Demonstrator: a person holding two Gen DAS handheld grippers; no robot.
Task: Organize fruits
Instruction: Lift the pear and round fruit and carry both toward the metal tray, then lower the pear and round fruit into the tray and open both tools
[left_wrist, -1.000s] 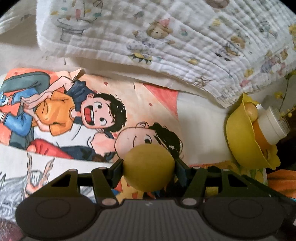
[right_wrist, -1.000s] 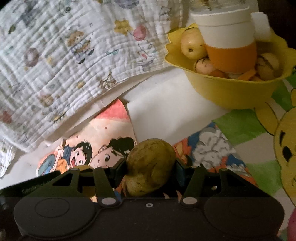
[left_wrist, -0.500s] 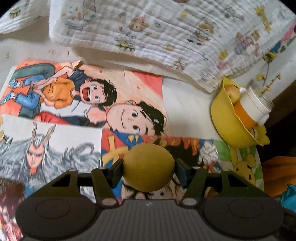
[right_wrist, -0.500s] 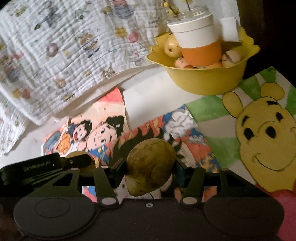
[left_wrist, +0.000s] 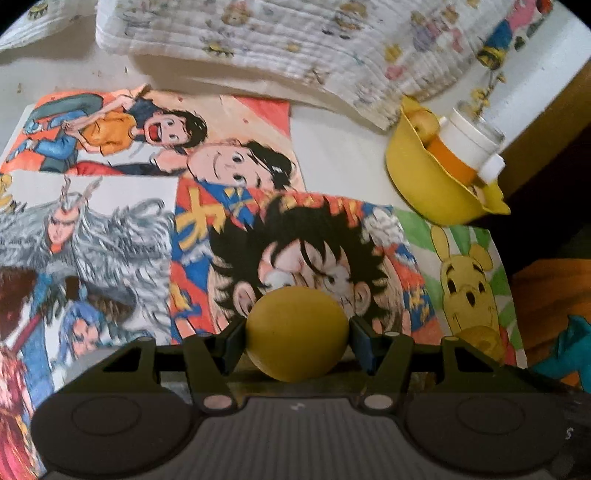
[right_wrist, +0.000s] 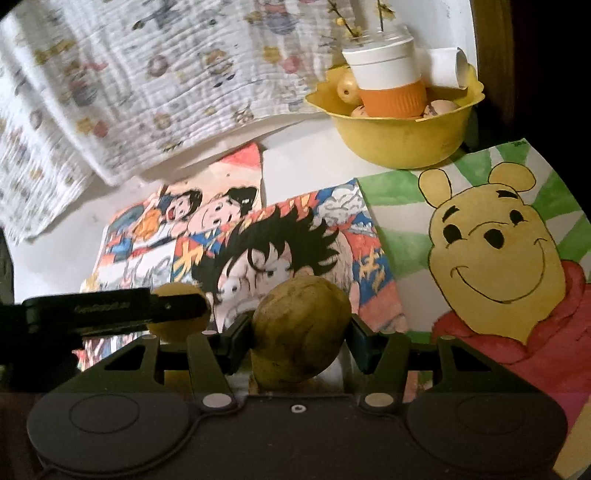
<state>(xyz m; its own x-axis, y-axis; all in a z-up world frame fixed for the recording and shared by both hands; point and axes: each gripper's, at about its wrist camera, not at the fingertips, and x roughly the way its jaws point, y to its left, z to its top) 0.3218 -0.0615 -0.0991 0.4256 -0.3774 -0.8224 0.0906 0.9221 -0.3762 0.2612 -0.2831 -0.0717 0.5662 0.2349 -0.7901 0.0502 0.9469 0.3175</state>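
My left gripper (left_wrist: 297, 334) is shut on a smooth round yellow fruit (left_wrist: 297, 328), held above the cartoon drawings. My right gripper (right_wrist: 301, 332) is shut on a mottled brownish-green fruit (right_wrist: 301, 325). In the right wrist view the left gripper (right_wrist: 110, 308) shows at the left with its yellow fruit (right_wrist: 177, 328). A yellow bowl (left_wrist: 424, 184) stands at the far right and holds several fruits and a white and orange cup (left_wrist: 463, 147). It also shows in the right wrist view (right_wrist: 402, 136), beyond the drawings.
Cartoon drawings cover the table, with a bear picture (right_wrist: 491, 243) at the right. A folded printed cloth (left_wrist: 295, 44) lies along the back. The table's right edge drops off beside the bowl. An orange and teal heap (left_wrist: 554, 325) lies below at the right.
Both grippers have pulled back and up from the bowl and the cloth, each still holding its fruit. More of the drawings shows now.
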